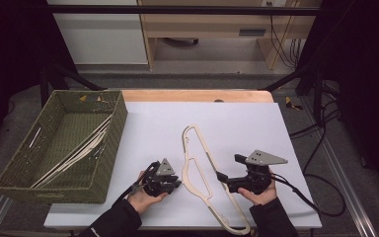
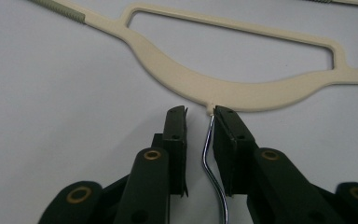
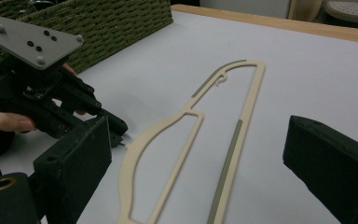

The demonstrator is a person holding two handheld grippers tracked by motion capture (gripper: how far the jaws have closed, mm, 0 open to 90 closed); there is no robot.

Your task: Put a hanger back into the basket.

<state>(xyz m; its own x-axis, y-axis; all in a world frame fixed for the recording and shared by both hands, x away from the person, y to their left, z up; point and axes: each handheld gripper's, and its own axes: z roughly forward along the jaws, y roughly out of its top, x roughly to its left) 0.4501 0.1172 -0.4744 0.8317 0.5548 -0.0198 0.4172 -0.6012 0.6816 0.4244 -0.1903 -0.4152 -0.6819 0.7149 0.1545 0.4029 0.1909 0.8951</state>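
Cream hanger (image 1: 200,173) lies flat on white surface (image 1: 237,123), right of basket (image 1: 64,143). Left claw (image 2: 200,116) straddles its metal hook (image 2: 209,154), jaws narrowly apart, one pad touching. Right claw (image 3: 196,154) wide apart over hanger

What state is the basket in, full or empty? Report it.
Neither: the green woven basket holds a few cream hangers leaning along its right side, with most of its floor bare. Exact count cannot be told.
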